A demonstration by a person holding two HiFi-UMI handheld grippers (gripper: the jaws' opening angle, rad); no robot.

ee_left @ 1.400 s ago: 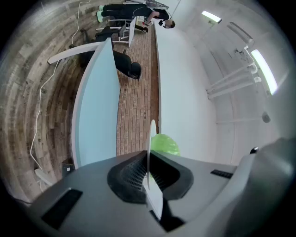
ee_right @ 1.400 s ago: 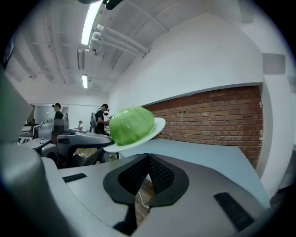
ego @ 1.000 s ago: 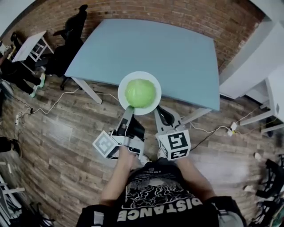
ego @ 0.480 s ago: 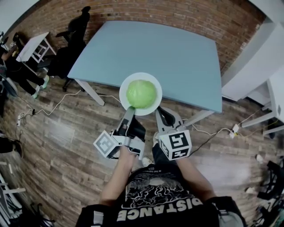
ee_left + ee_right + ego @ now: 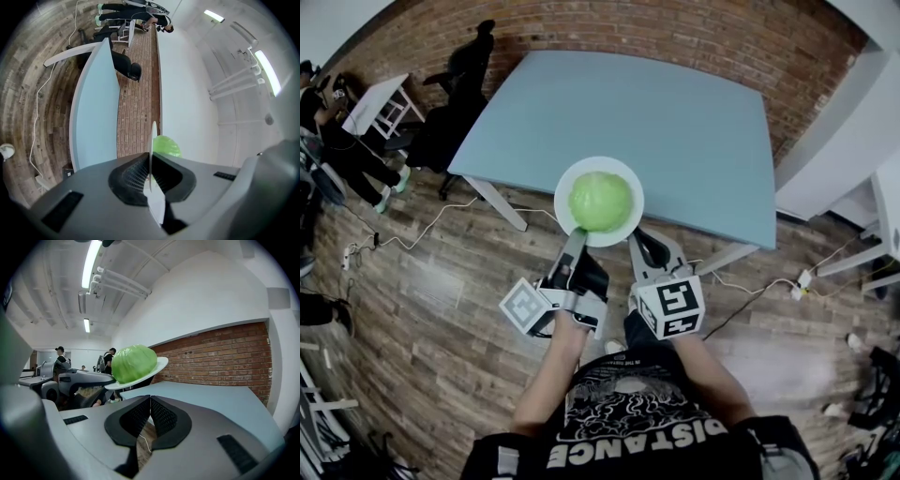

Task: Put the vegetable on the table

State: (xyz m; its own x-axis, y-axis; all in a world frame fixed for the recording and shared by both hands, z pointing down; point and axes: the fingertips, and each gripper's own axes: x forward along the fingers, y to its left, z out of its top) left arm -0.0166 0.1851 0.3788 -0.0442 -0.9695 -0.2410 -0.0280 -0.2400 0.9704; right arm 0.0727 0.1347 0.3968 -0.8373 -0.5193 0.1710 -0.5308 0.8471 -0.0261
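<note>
Left gripper (image 5: 576,232): clenched on the near rim of a white plate (image 5: 630,184). In my left gripper view (image 5: 149,164) the plate (image 5: 152,140) runs edge-on straight between the two jaws, pinched there.

Cabbage (image 5: 600,200): a round green head, sits in the middle of the plate, not on the table. Seen past the rim in the left gripper view (image 5: 165,145).

Plate is held up in the air. In the head view it overlaps the near edge of the blue-grey table (image 5: 675,131). The right gripper view shows the plate (image 5: 157,365) and cabbage (image 5: 133,363) raised clear of the tabletop (image 5: 211,404), tilted a little.

Right gripper (image 5: 636,236): jaws closed together on nothing. Its own view (image 5: 150,401) shows only floor and a cable past the shut jaws. It sits just beside the plate's near right rim; I can't tell whether it touches.

Around: tabletop bare, brick wall (image 5: 675,28) behind it, black chair (image 5: 455,103) at the table's left end, wood floor (image 5: 422,309) below. People stand far off in the right gripper view (image 5: 110,359).
</note>
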